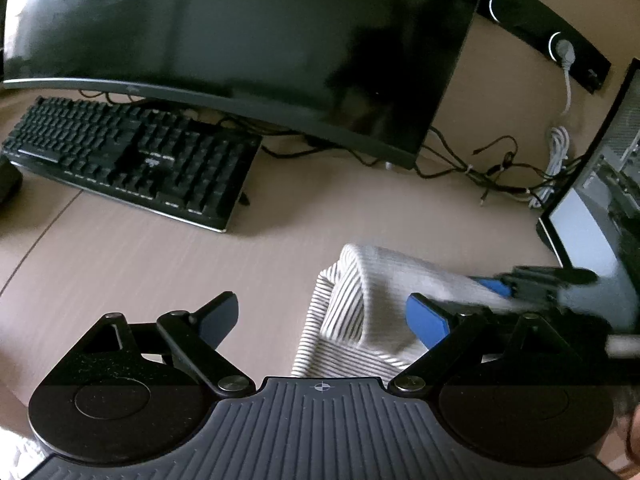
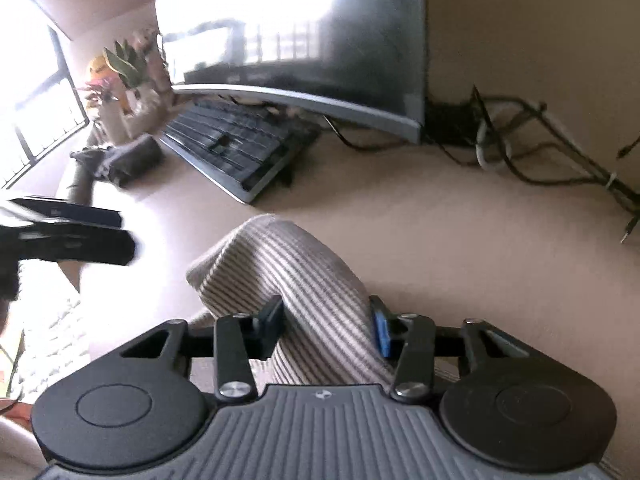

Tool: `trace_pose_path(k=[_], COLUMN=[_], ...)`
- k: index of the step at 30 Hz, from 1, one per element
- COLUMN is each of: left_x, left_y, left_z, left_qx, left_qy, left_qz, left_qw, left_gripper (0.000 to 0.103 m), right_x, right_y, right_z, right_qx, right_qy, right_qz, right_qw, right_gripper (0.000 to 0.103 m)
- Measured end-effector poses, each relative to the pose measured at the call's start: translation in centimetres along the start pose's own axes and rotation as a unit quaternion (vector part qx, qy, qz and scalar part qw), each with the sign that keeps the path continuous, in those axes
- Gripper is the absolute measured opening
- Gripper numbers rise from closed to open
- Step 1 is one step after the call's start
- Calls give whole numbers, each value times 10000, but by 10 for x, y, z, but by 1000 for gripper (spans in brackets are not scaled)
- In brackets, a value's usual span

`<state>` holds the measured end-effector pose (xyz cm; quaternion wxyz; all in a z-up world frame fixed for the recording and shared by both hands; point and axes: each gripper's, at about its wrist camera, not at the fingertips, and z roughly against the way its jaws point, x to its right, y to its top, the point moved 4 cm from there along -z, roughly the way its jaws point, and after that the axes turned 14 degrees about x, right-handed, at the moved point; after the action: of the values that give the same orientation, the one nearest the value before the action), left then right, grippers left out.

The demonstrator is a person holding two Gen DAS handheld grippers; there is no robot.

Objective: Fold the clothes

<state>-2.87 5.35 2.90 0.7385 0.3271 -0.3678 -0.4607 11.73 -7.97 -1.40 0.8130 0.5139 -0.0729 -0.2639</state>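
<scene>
— So, what takes up the most room on the counter (image 1: 120, 264)?
— A curved monitor (image 1: 240, 40), dark, with a black keyboard (image 1: 132, 160) just in front of it and a tangle of cables (image 1: 492, 168) off to its side.
— And the striped garment (image 2: 296, 292)?
— Bunched up near the counter's front, lifted into a hump.
— Who has it?
— The right hand-held gripper (image 2: 328, 328) is clamped on a fold of it, cloth pinched between both fingers.
— The left hand-held gripper (image 1: 320, 316)?
— Spread wide, holding nothing, one finger beside the cloth's edge.
</scene>
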Motion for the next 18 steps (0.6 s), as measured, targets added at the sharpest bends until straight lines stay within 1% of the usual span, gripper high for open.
trace_pose_path(k=[3,4,7,9,11,13,15,18], left_x=[-1,-1,0,1,2,2,0,-1], left_y=[-5,-7,-15,-21,-27,-34,-37,-39], left_z=[-7,-10,-18,-25,-32,-39,-42,-42], left_qx=[-118,-173,-332,-444,-553,-634,-673,-684], left_qy=[-62,-87,-205,-288,-366,-455,-459,-493], left_qz=[163,207,242,223,149,27,-91,-214], left_qw=[9998,9996,9989,9983,9977,9969,9966,9962], left_gripper=[94,94,94,94,91,90,90,90], right_x=[-34,-45,-65,-73,-75,-76,-70,-48], right_y=[-13,-22,-42,-46,-46,-47,-44,-29], right_z=[10,11,12,15,22,29,42,76], right_qx=[39,-9,-54,9,61,110,161,529], right_qy=[-151,-153,-282,-352,-351,-340,-443,-1020], right_qz=[690,909,1119,1162,1030,866,672,243], right_qw=[9975,9957,9933,9926,9940,9956,9966,9931], right_gripper=[44,44,49,51,51,51,51,52])
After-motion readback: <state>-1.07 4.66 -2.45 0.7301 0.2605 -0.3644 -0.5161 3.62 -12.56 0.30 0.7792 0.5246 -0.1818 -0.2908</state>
